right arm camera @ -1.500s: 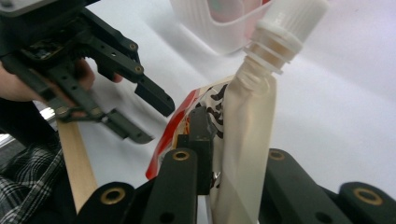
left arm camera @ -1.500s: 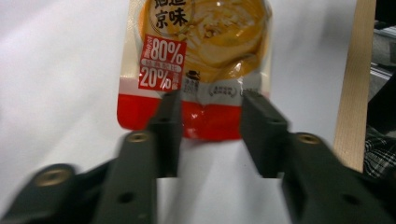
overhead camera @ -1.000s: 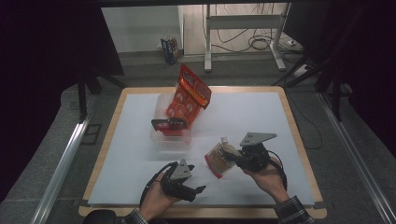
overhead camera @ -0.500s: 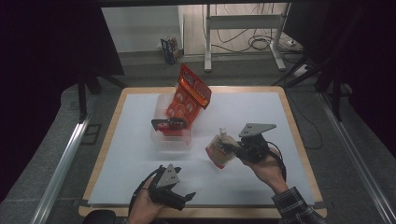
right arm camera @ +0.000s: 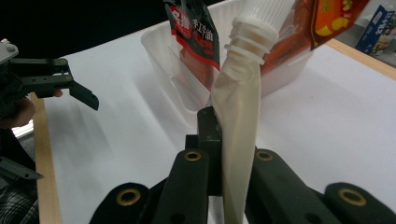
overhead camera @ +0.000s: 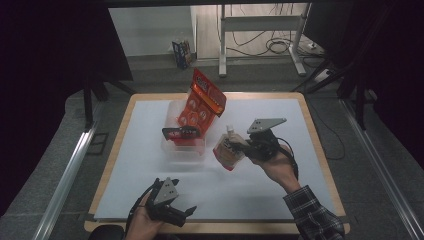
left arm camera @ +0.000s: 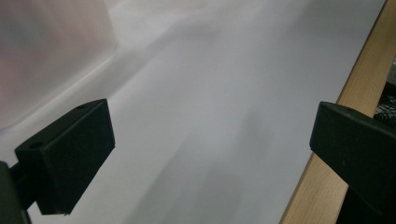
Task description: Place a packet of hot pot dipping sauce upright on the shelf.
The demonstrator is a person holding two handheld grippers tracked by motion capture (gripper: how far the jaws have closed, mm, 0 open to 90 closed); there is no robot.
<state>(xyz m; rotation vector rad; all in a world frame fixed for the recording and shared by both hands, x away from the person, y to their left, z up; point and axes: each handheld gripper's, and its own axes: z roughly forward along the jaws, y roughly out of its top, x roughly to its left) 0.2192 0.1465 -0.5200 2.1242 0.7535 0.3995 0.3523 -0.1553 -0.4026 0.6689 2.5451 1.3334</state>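
A cream spouted pouch [overhead camera: 227, 154] with a white cap [right arm camera: 265, 13] hangs above the white table top, right of the tub. My right gripper [overhead camera: 241, 145] is shut on it; in the right gripper view the jaws [right arm camera: 223, 140] pinch the pouch [right arm camera: 239, 112] just below its neck. My left gripper [overhead camera: 184, 214] lies low by the table's near edge. Its jaws have just been opening and now stand wide apart [left arm camera: 210, 154] with nothing between them. A clear plastic tub [overhead camera: 172, 145] holds a red snack bag [overhead camera: 204, 102] and a dark packet [overhead camera: 180, 132].
The wooden table rim [left arm camera: 327, 172] runs close beside my left gripper. The tub's wall [left arm camera: 46, 60] shows blurred at the upper left there. In the right gripper view the tub [right arm camera: 180, 88] stands just behind the pouch, and the left gripper [right arm camera: 70, 86] shows at left.
My left gripper has opened and drawn back from the pouch toward the near-left edge. My right gripper has lifted the pouch off the table and carried it a little toward the tub.
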